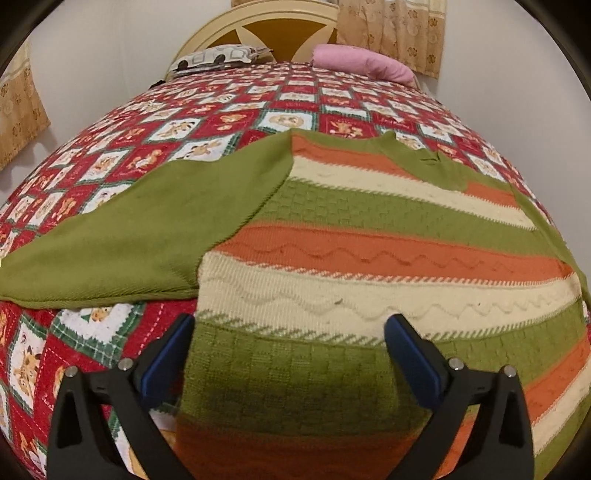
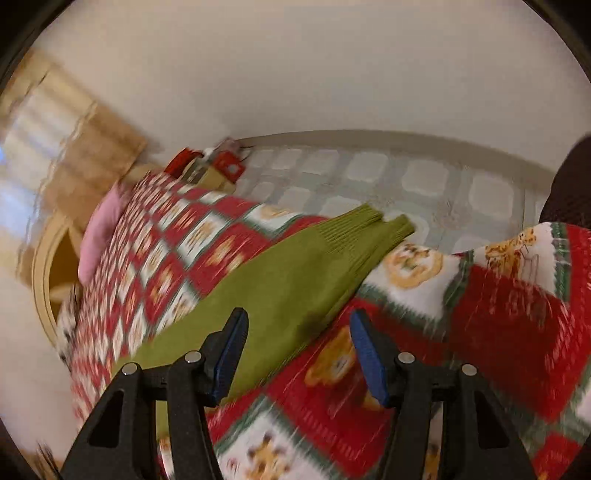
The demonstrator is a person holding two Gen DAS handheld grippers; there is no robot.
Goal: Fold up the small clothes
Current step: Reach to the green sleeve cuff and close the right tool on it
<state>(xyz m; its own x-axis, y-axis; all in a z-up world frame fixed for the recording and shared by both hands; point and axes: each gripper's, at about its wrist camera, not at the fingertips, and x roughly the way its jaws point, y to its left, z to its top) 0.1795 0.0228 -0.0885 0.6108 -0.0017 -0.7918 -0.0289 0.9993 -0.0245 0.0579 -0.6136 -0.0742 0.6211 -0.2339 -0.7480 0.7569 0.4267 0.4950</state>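
A small knitted sweater point(image 1: 369, 236) with green, orange and cream stripes lies flat on the bed. Its plain green left sleeve point(image 1: 147, 229) spreads out to the left. My left gripper point(image 1: 290, 325) is open just above the sweater's lower left part, with its jaws either side of the green band near the hem. In the right wrist view the other green sleeve point(image 2: 295, 280) lies stretched toward the bed's edge, cuff far. My right gripper point(image 2: 299, 325) is open and empty above this sleeve's near part.
The bed is covered by a red, white and green patchwork quilt point(image 1: 221, 110). A pink pillow point(image 1: 365, 61) and a patterned pillow point(image 1: 218, 55) lie by the headboard point(image 1: 273, 29). Tiled floor point(image 2: 424, 184) lies beyond the bed edge. Curtains point(image 1: 391, 33) hang behind.
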